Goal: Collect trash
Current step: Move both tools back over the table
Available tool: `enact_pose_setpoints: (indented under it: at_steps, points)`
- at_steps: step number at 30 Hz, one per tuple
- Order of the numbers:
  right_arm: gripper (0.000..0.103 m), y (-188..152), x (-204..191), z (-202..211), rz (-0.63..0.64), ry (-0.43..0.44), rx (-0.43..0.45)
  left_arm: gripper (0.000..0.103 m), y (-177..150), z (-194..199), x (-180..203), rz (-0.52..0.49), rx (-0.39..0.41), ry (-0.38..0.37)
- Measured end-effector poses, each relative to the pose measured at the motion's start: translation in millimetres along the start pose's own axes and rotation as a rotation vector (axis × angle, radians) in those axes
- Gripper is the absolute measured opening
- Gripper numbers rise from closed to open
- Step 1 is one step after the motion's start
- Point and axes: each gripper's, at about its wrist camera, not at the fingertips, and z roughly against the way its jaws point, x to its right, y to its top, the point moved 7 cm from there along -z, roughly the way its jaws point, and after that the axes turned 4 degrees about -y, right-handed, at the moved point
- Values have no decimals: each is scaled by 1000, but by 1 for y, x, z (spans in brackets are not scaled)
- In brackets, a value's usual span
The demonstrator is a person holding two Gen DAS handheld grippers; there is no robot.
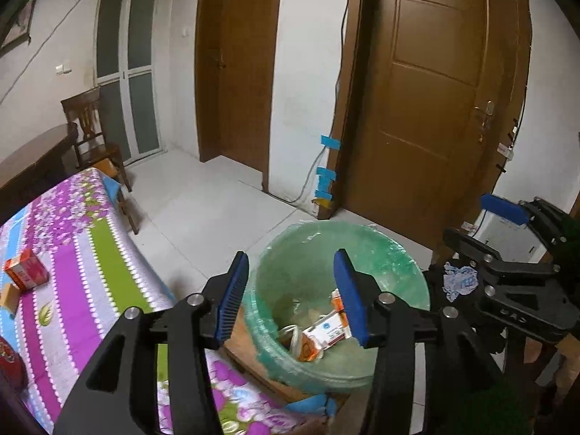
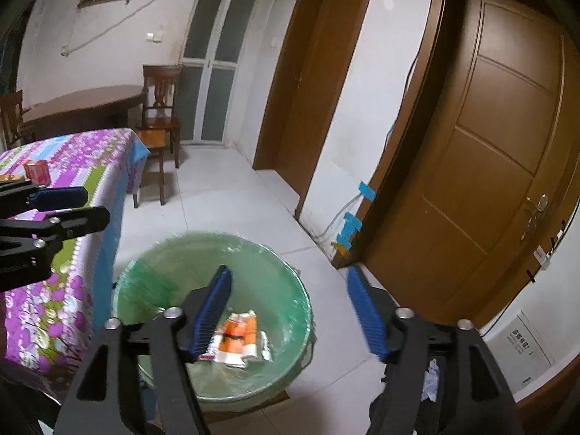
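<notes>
Room: white tile floor (image 1: pixel 217 195), white walls, two brown doors (image 1: pixel 435 90) ahead of you, glass door (image 1: pixel 127 72) in the far corner.
Table: cloth (image 1: pixel 83 253) in purple, green and blue stripes, on your left; edge sits just beside the bin.
Far furniture: dark round table (image 2: pixel 87 105) with wooden chairs (image 2: pixel 159 108) behind the striped one.
Bin: round, lined with a green bag (image 1: pixel 326 253), on the floor between table and door wall; both your grippers hang over it.
Left gripper (image 1: pixel 293 290): blue pads spread wide, nothing between them; opening sits over the bin's mouth.
Right gripper (image 2: pixel 290 311): pads wide apart too, empty; left pad over the bin, right pad over bare floor.
Trash in bin: orange-and-white cartons (image 2: pixel 239 337) lie flat at the bottom; left view shows a white box (image 1: pixel 326 333) there, partly hidden by your right pad.
Trash on table: red-orange box (image 1: pixel 27 268) lies near the cloth's left side, well apart from both grippers; a tan item just beside it, too cut off to tell.
Crumpled paper: blue-white wad (image 1: pixel 460 279) shows against the right gripper's body in the left view; can't tell what it rests on.
Tape: blue strips (image 1: pixel 326 177) on the door frame over a cable.
</notes>
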Motion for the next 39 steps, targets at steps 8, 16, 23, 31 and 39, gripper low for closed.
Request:
enact_pose_setpoints:
  at_steps: [8,16,23,31,39]
  points:
    - [87,7,-21,6,7,1,27,58,-4,18,-27,29,13,48]
    - [95,20,-36,20,9,28,74,65,-8,45,-55,52,42,78]
    - [98,40,-66,53,-14,127,162,68,-26,98,-102,69,59,158]
    - [98,59,-138,79,8,335,212,69,-82,188,-202,109,15,366]
    - [98,66,-227,83,66,532,181,70,-166,273,-319,253,-101,531]
